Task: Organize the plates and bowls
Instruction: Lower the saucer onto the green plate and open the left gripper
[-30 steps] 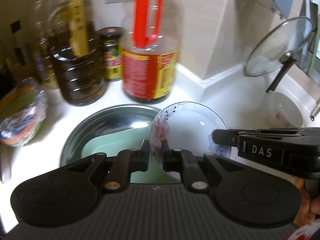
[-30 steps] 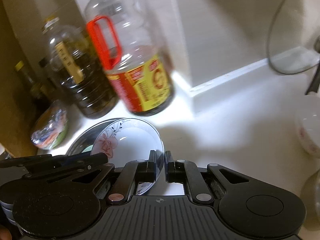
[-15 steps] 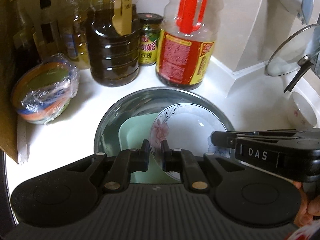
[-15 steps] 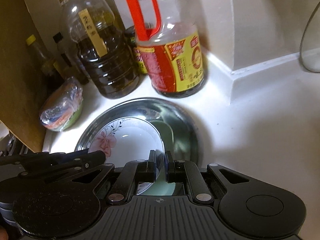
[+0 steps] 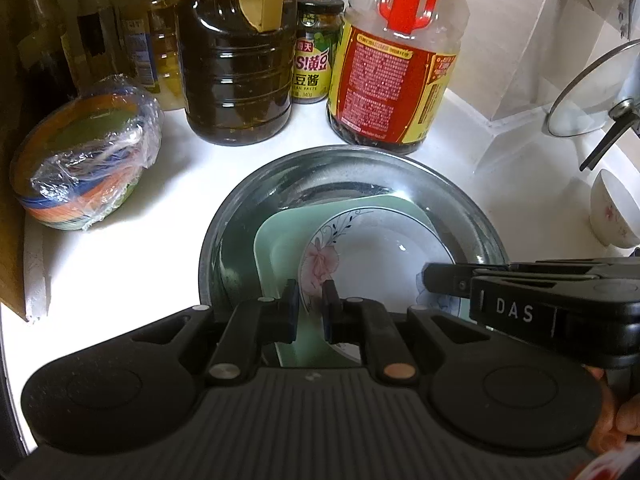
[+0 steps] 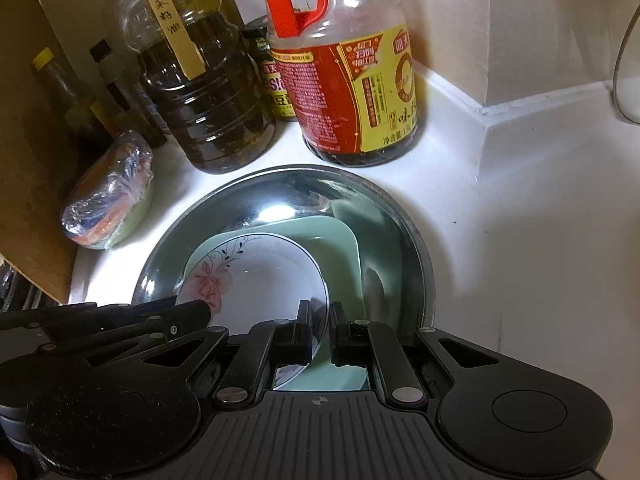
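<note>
A white plate with a pink flower [image 5: 372,256] is held by both grippers over a green square plate [image 5: 280,240] lying in a round steel basin [image 5: 460,200]. My left gripper [image 5: 311,304] is shut on the flower plate's left rim. My right gripper [image 6: 320,324] is shut on its right rim; its fingers [image 5: 448,278] also show in the left wrist view. In the right wrist view the flower plate [image 6: 260,276] sits low over the green plate [image 6: 340,248] inside the basin [image 6: 416,248]. Whether the plates touch I cannot tell.
Behind the basin stand a dark oil jug [image 5: 236,72], a sauce jar [image 5: 316,52] and a red-handled soy sauce bottle [image 5: 396,68]. A wrapped stack of coloured bowls [image 5: 84,164] lies at the left. A white bowl [image 5: 612,212] and a glass lid [image 5: 588,92] are at the right.
Both grippers have carried the flower plate forward and down over the basin. It now sits low above the green plate. The bottles look nearer and sharper.
</note>
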